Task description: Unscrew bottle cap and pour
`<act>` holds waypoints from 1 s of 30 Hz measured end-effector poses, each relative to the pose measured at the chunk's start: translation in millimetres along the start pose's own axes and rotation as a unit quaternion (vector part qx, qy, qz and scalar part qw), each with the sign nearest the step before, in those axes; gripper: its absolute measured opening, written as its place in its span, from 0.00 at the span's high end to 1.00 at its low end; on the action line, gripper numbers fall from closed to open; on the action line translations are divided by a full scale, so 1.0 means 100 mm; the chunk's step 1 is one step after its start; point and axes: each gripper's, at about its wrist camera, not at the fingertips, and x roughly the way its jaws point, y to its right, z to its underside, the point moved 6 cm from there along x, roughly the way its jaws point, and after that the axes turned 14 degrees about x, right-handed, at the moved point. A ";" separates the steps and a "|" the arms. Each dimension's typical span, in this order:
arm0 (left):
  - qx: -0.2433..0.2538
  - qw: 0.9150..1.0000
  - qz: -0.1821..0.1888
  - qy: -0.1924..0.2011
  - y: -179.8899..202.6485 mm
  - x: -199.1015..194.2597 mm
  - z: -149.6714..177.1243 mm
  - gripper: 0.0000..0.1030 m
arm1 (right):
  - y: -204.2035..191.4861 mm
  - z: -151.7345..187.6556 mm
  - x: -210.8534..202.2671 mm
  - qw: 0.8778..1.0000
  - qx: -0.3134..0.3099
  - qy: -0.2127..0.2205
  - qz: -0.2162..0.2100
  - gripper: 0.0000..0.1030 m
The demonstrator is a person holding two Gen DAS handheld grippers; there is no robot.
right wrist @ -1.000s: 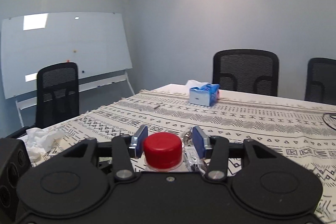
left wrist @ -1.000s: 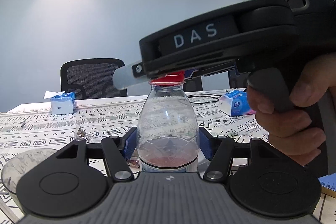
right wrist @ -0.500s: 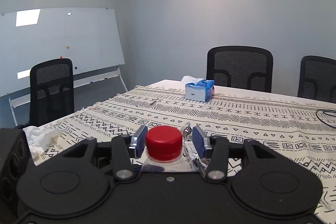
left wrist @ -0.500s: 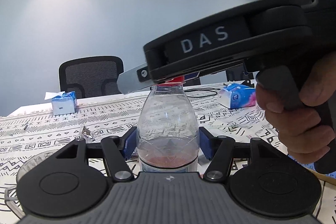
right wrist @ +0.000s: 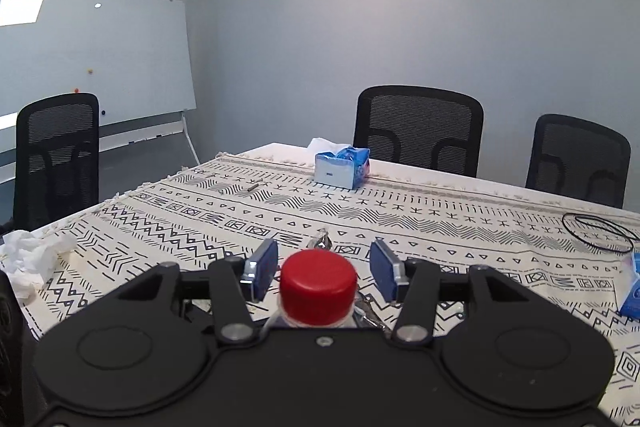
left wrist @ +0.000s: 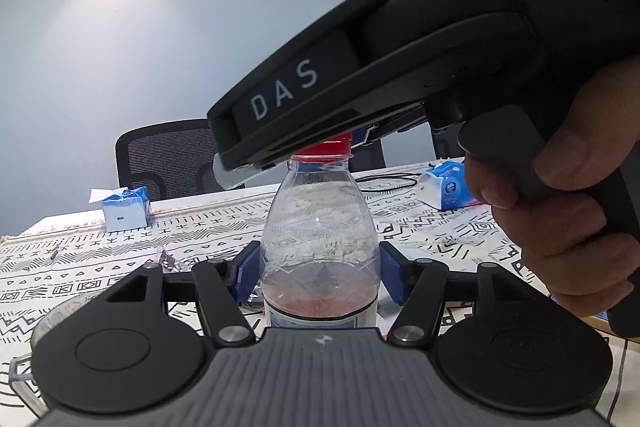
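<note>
A clear plastic bottle point(left wrist: 320, 239) with a little red liquid at the bottom stands upright on the patterned tablecloth. My left gripper point(left wrist: 318, 273) is shut on the bottle's body, blue pads against both sides. Its red cap point(right wrist: 318, 285) sits on the neck and also shows in the left wrist view point(left wrist: 326, 148). My right gripper point(right wrist: 322, 269) is above the bottle, open, with its blue pads point(right wrist: 262, 269) apart on either side of the cap and a gap on each side. In the left wrist view the right gripper's black body point(left wrist: 360, 95) covers most of the cap.
A clear cup point(left wrist: 52, 315) stands at the lower left behind my left gripper. Blue tissue boxes point(right wrist: 342, 167) point(left wrist: 450, 185), crumpled foil point(left wrist: 168, 261), a black cable loop point(right wrist: 598, 233), crumpled tissue point(right wrist: 28, 259), and black chairs point(right wrist: 418, 129) surround the table.
My right gripper has opened its pads wider around the red cap and tilted upward at its rear. The left gripper and bottle have stayed in place.
</note>
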 end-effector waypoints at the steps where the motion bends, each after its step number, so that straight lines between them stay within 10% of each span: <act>1: -0.001 1.000 0.000 0.000 0.00 0.00 0.00 0.43 | 0.00 0.00 0.00 1.000 0.003 0.000 0.003 0.48; 27: 0.003 1.000 -0.004 0.004 -0.08 0.00 0.03 0.43 | 0.08 0.03 0.06 1.000 0.021 -0.005 -0.011 0.47; 30: 0.005 1.000 -0.005 0.003 -0.08 -0.01 0.03 0.43 | 0.07 0.03 0.01 1.000 0.006 0.013 -0.020 0.65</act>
